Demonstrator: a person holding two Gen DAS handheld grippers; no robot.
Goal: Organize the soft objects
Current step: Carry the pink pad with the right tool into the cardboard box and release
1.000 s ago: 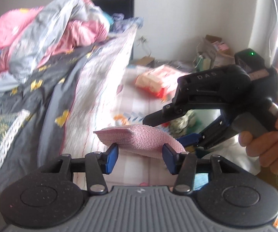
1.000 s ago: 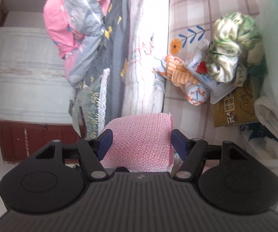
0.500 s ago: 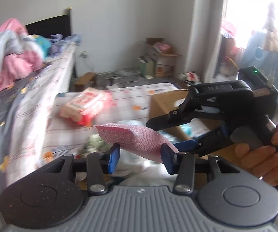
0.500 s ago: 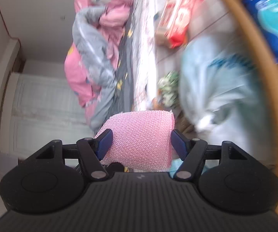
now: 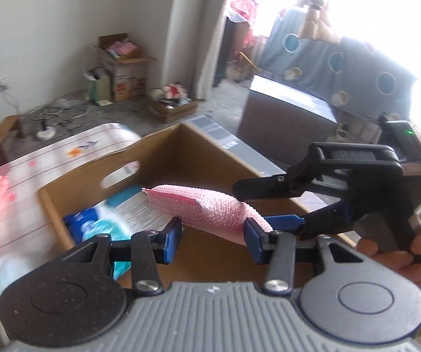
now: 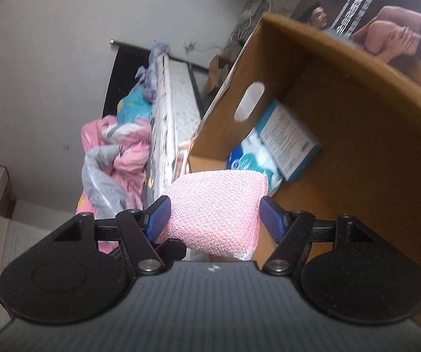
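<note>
From my left wrist camera, I see my left gripper [image 5: 212,241] at six o'clock, its blue pads [image 5: 173,240] set either side of a pink mesh sponge [image 5: 207,209]; whether the left pad presses on it I cannot tell, while the right pad touches its lower end. My right gripper [image 5: 264,202] reaches in from three o'clock, gripped by a person's hand [image 5: 398,258], and its jaws pinch the same sponge from above and below. The sponge hangs over an open cardboard box [image 5: 163,152] with an oval handle cut-out at ten o'clock. Inside the box, toward eight o'clock, lies a blue and white packet [image 5: 116,220]. From my right wrist camera, my right gripper [image 6: 212,216] clamps the sponge [image 6: 216,211] across its width, both pads pressing its sides. The box [image 6: 357,135] fills the two o'clock side, with the packet [image 6: 272,143] on its floor. At nine o'clock is a bed [image 6: 166,111] with crumpled pink and grey bedding [image 6: 113,158].
</note>
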